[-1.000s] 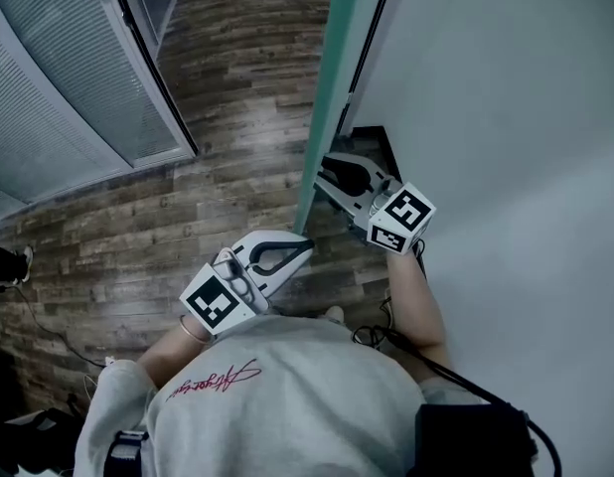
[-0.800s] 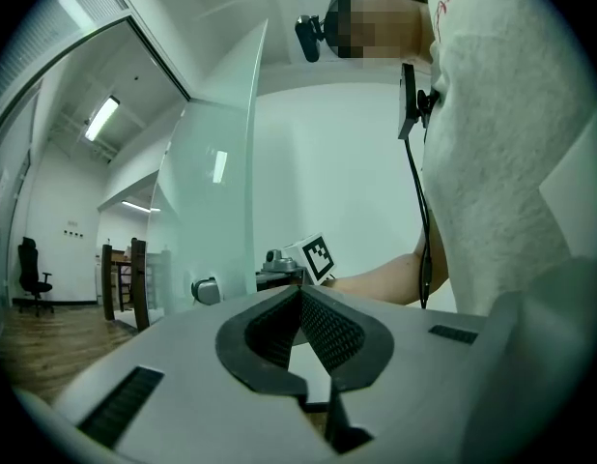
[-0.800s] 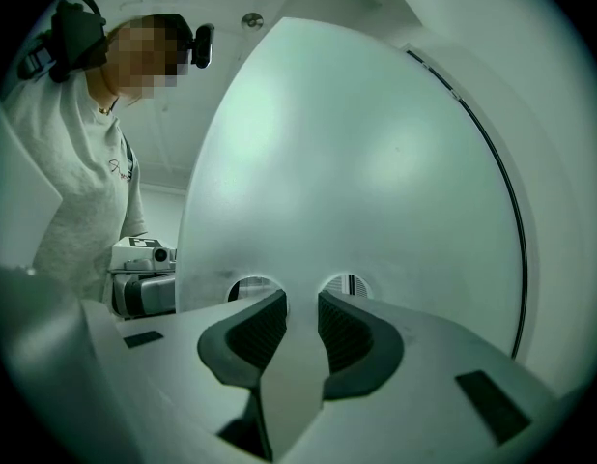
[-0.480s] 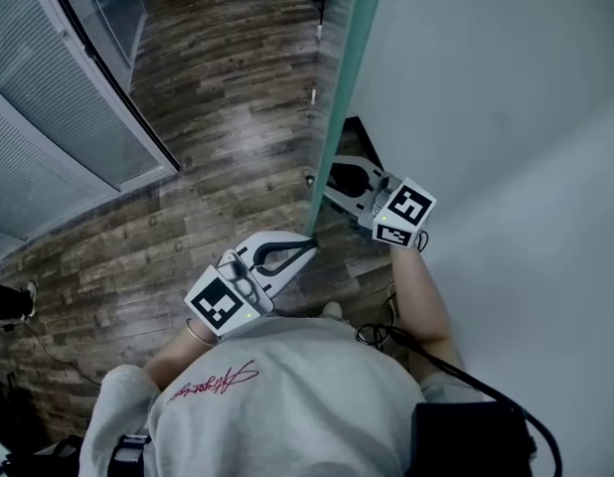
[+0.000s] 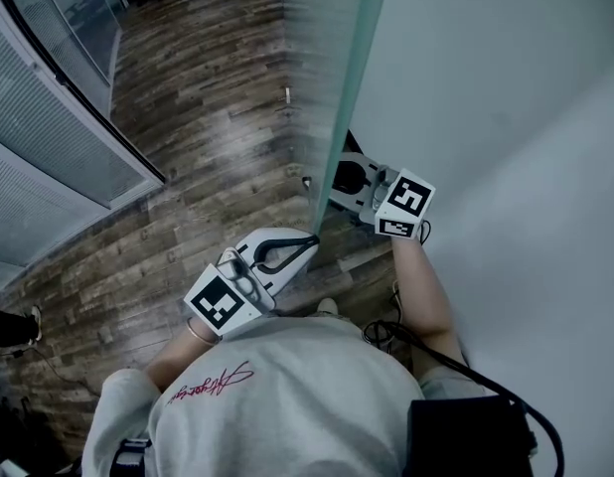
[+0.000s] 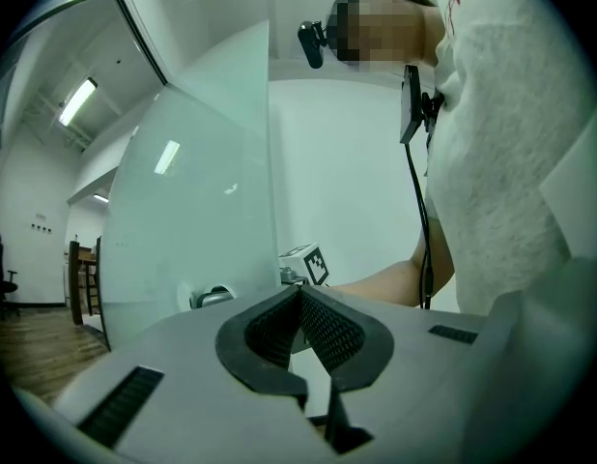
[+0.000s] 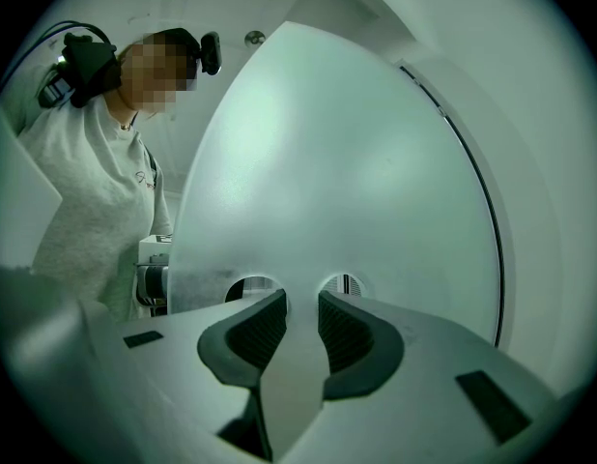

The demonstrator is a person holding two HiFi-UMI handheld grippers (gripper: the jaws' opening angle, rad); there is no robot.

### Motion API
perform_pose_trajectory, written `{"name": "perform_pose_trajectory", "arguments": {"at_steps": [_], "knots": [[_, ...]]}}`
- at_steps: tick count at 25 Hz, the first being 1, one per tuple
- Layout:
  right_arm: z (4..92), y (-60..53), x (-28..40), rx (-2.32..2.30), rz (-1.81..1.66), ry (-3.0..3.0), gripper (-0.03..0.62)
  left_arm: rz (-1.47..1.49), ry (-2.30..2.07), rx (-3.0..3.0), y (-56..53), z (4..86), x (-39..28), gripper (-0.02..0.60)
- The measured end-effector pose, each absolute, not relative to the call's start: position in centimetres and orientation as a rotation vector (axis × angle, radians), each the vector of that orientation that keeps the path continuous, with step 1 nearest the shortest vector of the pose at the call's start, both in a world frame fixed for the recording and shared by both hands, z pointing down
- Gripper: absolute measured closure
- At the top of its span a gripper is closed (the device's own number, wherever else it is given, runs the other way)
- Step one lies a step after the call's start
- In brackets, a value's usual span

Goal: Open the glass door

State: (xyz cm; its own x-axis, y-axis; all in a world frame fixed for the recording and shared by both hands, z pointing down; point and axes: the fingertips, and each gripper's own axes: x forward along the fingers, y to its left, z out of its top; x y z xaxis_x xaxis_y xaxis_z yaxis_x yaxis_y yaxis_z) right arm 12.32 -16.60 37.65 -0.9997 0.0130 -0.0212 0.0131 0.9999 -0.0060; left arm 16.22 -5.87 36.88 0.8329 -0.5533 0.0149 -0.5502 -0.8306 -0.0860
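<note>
The frosted glass door (image 5: 349,58) runs edge-on up the middle of the head view, and its pane fills the left gripper view (image 6: 202,191) and the right gripper view (image 7: 347,162). My right gripper (image 5: 337,172) is on the wall side of the door. There its jaws (image 7: 301,303) are shut on a pale upright handle bar (image 7: 294,375), below two round mounts in the glass. On the floor side, my left gripper (image 5: 309,239) is shut, its tips (image 6: 299,293) meeting at the door's free edge with nothing seen between them.
Dark wooden floor (image 5: 218,117) stretches ahead and to the left. A glass partition with blinds (image 5: 49,157) lines the left side. A white wall (image 5: 506,117) stands close on the right. A black cable (image 5: 436,361) hangs over the person's back.
The floor and the blinds partition have slid left in the head view. Both grippers have moved along with the door edge and kept their hold and shape.
</note>
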Motion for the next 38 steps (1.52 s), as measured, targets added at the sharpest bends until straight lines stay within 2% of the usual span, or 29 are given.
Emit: {"name": "perform_pose_trajectory", "arguments": {"at_steps": [16, 23, 38], "knots": [[37.9, -19.3, 19.6, 0.033, -0.026, 3.108, 0.482, -0.038, 0.780, -2.976, -8.6, 36.7, 24.4, 0.569], [36.1, -19.0, 20.9, 0.016, -0.011, 3.102, 0.482, -0.008, 0.759, -2.996, -8.5, 35.0, 25.3, 0.569], [37.0, -22.3, 27.1, -0.073, -0.060, 3.088, 0.489, 0.066, 0.606, -3.022, -11.6, 35.1, 32.2, 0.569]]}}
